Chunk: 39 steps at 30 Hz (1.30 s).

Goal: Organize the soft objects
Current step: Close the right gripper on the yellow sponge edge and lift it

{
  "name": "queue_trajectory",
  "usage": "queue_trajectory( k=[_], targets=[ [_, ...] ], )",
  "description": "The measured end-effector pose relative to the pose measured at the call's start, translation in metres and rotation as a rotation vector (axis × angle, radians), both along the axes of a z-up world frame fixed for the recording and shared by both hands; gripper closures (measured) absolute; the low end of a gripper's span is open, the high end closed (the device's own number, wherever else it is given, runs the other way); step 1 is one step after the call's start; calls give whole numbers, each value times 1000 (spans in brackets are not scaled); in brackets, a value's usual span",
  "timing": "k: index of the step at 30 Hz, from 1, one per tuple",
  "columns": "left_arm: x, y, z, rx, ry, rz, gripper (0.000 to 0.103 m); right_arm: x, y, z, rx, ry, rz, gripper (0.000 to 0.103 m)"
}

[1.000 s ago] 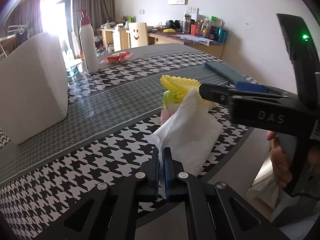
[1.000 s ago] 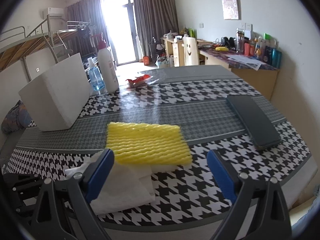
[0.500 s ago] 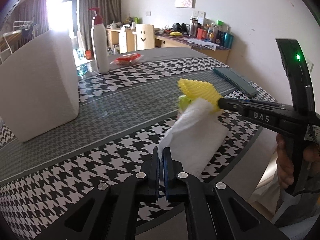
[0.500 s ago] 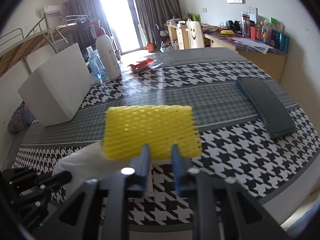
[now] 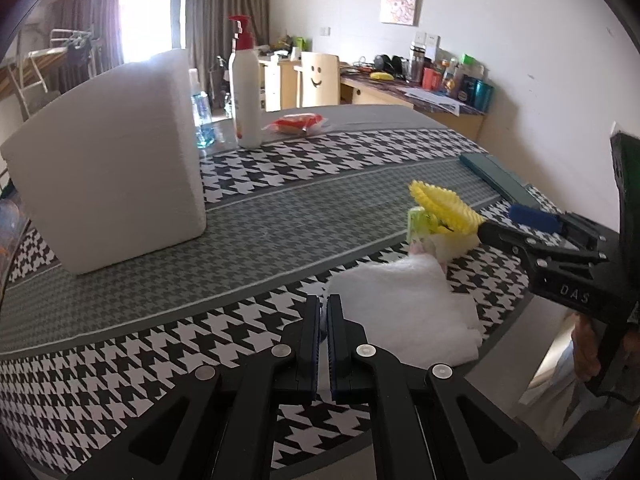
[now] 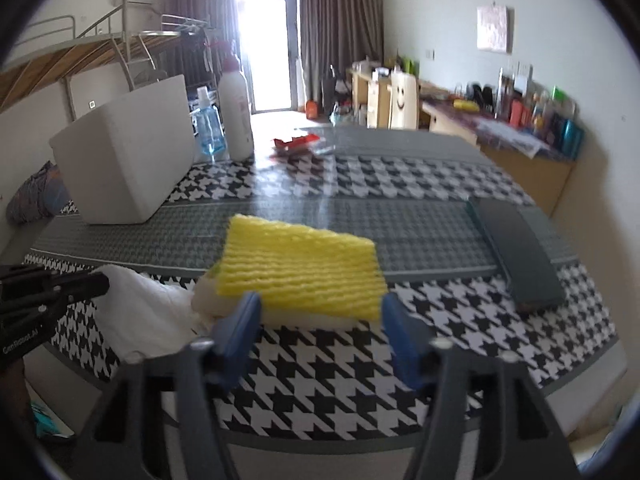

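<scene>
One yellow foam net [image 6: 300, 264] lies on the worktop [image 6: 320, 364] atop a pale pad, beside one white cloth [image 5: 408, 304] at the near edge. The right gripper [image 6: 320, 320] has its jaws spread, empty, just short of the net. The left gripper [image 5: 323, 316] has jaws nearly pressed together beside the cloth; whether they pinch it, I cannot tell.

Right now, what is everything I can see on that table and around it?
Table: one, black-and-white houndstooth with grey bands.
Foam box: one, white, far left.
Pump bottle: one, white with red pump, beyond the box.
Small bottle: one, clear blue, beside the pump bottle.
Packet: one, red, far middle.
Flat case: one, dark grey-green, right side.
Foam sheet: one, yellow, ridged, near edge.
Cloth: one, white, left of the foam sheet.
Left gripper: black, jaws together by the cloth.
Right gripper: blue pads, open at the foam sheet.
</scene>
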<state>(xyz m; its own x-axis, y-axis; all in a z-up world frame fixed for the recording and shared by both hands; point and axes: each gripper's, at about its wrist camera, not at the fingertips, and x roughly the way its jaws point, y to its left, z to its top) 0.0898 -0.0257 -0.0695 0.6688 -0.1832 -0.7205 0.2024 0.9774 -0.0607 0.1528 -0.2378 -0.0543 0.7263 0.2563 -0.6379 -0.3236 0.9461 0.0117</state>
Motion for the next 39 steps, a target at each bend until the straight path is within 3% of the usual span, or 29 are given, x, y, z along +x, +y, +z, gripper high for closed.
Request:
queue_trajectory(
  k=[3, 5, 7, 8, 18, 22, 25, 28, 30, 37, 39],
  targets=[
    [-2, -4, -1, 11, 4, -24, 89, 1, 2, 2, 7, -5, 22, 35],
    [-4, -7, -1, 15, 3, -34, 65, 4, 5, 1, -8, -2, 26, 35],
    [-6, -9, 1, 16, -11, -50, 48, 6, 7, 0, -15, -1, 37, 35],
    [-7, -10, 2, 14, -16, -58, 44, 7, 7, -2, -18, 2, 39, 35],
    [-10, -31, -9, 9, 30, -198, 42, 19, 10, -9, -28, 28, 30, 36],
    [-10, -35, -12, 7, 49, -229, 32, 23, 10, -13, -17, 64, 38, 58],
    [-7, -38, -14, 5, 61, -232, 32, 24, 9, -16, -12, 77, 34, 65],
    [-5, -42, -18, 6, 79, -244, 32, 25, 5, -15, 9, 85, 20, 86],
    [-4, -45, -22, 17, 87, -251, 32, 25, 2, -13, 24, 87, 13, 94],
    [-2, -50, -30, 60, 107, -267, 32, 19, -6, -1, 55, 55, -15, 96],
    [-2, -50, -31, 74, 100, -258, 37, 16, -7, 2, 56, 45, -20, 96]
  ],
)
